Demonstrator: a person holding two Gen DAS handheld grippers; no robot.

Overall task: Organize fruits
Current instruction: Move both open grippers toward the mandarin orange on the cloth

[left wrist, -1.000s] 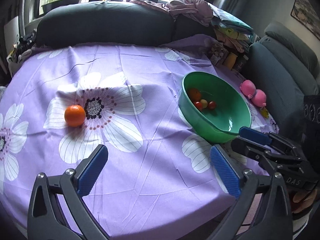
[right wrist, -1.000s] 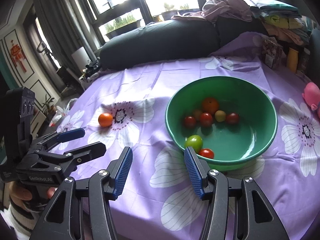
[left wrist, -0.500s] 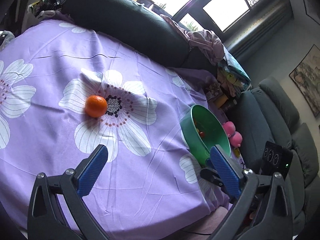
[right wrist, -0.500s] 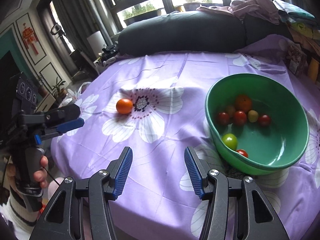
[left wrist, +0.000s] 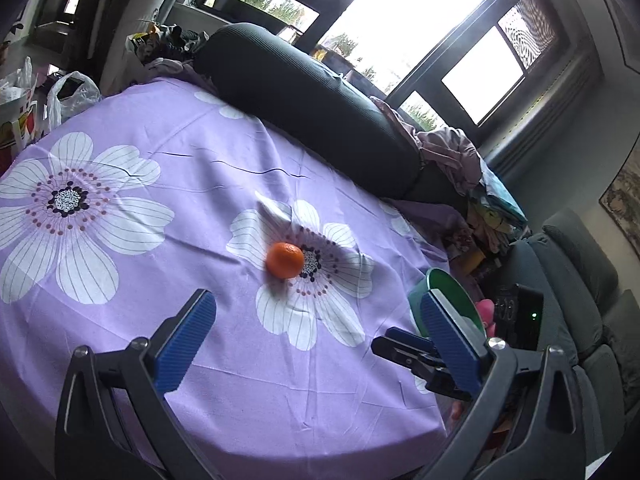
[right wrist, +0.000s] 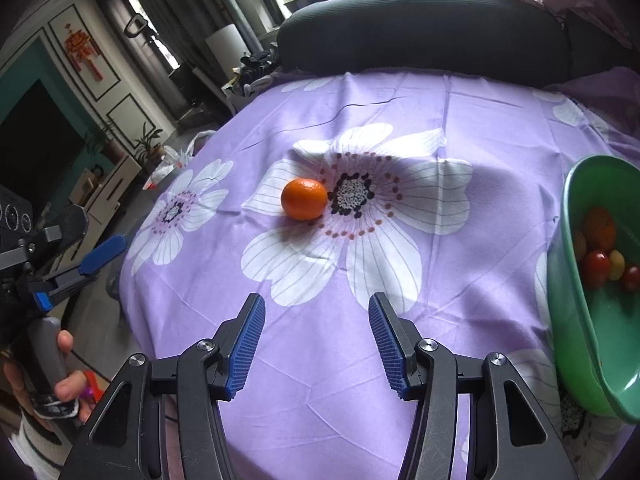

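The orange [right wrist: 303, 199] sits alone on the desk [right wrist: 460, 100] in the middle of the frame, so bring the empty right hand-held gripper [right wrist: 316, 342], fingers apart, straight around it, then squeeze softly.

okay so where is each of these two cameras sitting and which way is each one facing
Left wrist view: sits on the left gripper, looking down across the purple cloth at the orange; its open fingers show, plus the right gripper's tip at right.
Right wrist view: sits on the right gripper, facing the orange, with the green bowl at right; its open fingers and the person's left hand show.
Shared: orange, cloth, bowl, dark cushion.
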